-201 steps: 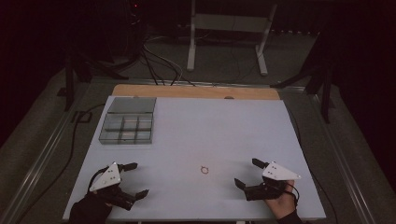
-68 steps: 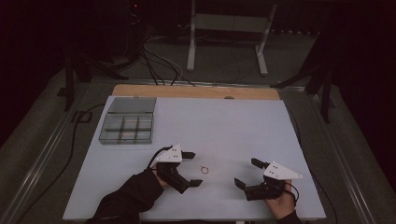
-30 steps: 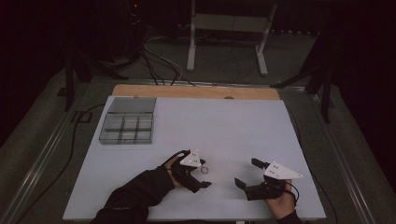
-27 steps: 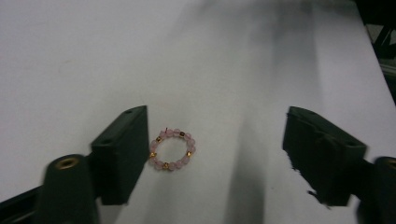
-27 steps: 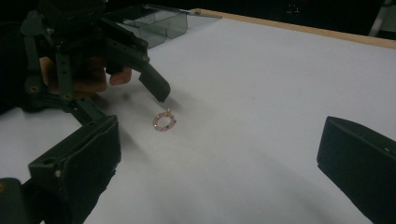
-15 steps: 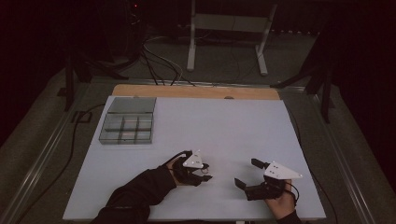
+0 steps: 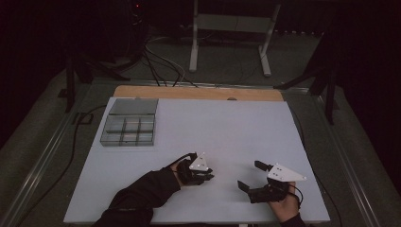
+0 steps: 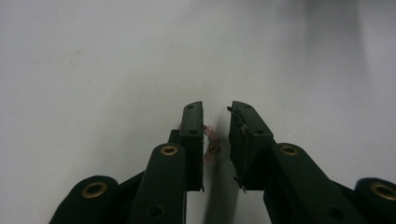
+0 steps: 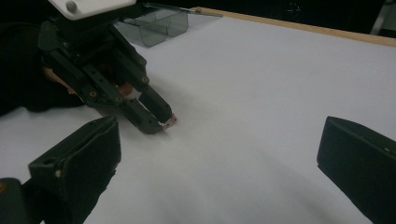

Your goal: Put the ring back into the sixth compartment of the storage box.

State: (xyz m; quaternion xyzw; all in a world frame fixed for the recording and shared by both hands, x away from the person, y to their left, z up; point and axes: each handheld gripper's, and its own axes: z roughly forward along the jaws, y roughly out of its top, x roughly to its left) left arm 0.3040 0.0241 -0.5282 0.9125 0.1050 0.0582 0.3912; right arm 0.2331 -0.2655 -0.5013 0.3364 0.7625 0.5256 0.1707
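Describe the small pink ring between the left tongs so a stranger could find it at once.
Start at the white table and go to its near edge, where the left tongs point down at the surface. The pink ring sits in the narrow gap between the jaws, which have just been closing. It is the one small pinkish thing there.

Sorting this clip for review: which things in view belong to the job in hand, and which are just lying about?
In the job:
- left gripper, jaws just been closing around the ring
- small pink ring, between its jaws

Lying about:
- right gripper, open, resting apart
- clear compartment box, at the white table's far left
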